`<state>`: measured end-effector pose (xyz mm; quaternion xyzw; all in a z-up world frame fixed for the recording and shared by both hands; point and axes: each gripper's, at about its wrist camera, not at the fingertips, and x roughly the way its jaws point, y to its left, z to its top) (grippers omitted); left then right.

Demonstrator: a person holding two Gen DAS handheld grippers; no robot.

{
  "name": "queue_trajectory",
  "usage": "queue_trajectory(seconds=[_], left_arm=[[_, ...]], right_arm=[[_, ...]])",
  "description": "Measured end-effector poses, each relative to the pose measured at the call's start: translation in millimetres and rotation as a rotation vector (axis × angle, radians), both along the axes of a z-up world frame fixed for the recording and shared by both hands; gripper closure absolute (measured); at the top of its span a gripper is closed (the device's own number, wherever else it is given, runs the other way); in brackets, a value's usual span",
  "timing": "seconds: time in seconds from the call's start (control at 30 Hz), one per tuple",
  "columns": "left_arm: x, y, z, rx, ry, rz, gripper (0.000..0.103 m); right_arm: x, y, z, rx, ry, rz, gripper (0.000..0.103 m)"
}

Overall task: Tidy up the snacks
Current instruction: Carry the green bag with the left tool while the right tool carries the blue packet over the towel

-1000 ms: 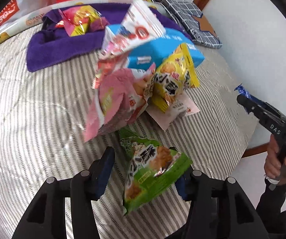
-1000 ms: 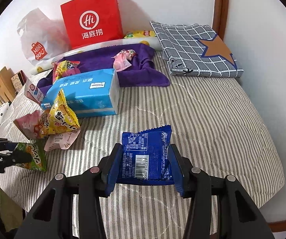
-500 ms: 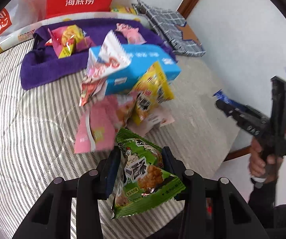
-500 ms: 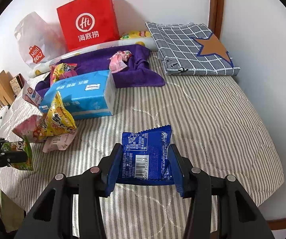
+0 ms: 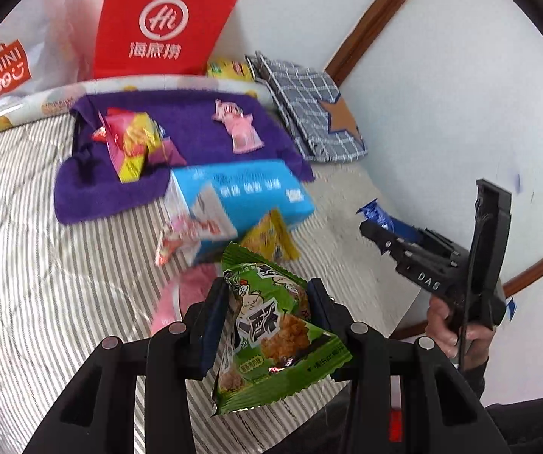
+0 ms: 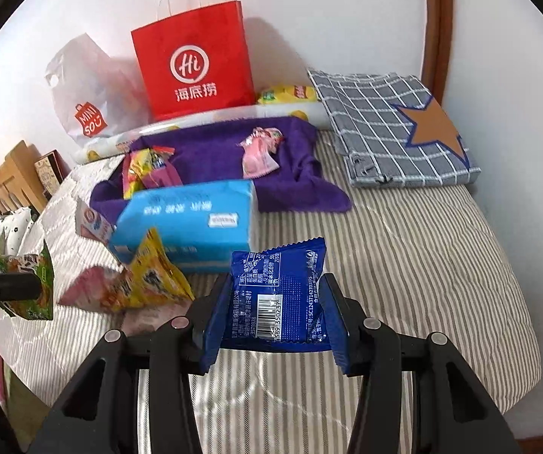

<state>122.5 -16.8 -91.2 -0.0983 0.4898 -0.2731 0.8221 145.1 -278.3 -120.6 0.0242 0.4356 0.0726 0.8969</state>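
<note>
Snacks aloft over the striped bed (image 6: pixel 422 249): your left gripper (image 5: pixel 269 304) clamps a green packet (image 5: pixel 271 333); your right gripper (image 6: pixel 277 304) pinches a blue packet (image 6: pixel 279 295); others lie just beyond both.

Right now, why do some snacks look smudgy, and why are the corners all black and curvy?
Left wrist view: the loose snacks near the blue tissue box are smeared by motion, while the green snack packet in the left gripper stays sharp. Right wrist view: the blue snack packet shows a readable barcode. Both views: the fisheye lens bends the bed's stripes and leaves dark corners.
</note>
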Motion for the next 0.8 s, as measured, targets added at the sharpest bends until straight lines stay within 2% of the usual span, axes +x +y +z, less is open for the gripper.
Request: queue_trajectory(seconds=[0.17,0.3,0.5,0.8], left_arm=[[19,4,16,-0.004,-0.024,0.041,0.062],[41,12,25,0.022,-0.038,0.087,0.062],[76,27,28,0.025,-0.039,0.163,0.062],[134,46,35,0.033,-0.05,0.244,0.062]], right_arm=[[22,10,16,0.002,-0.017,0.005,0.056],[44,14,28,0.014,-0.029,0.003,0.056],[78,26,43,0.005,-0.051,0.023,0.056],[131,38,44,0.001,-0.062,0.04,0.056]])
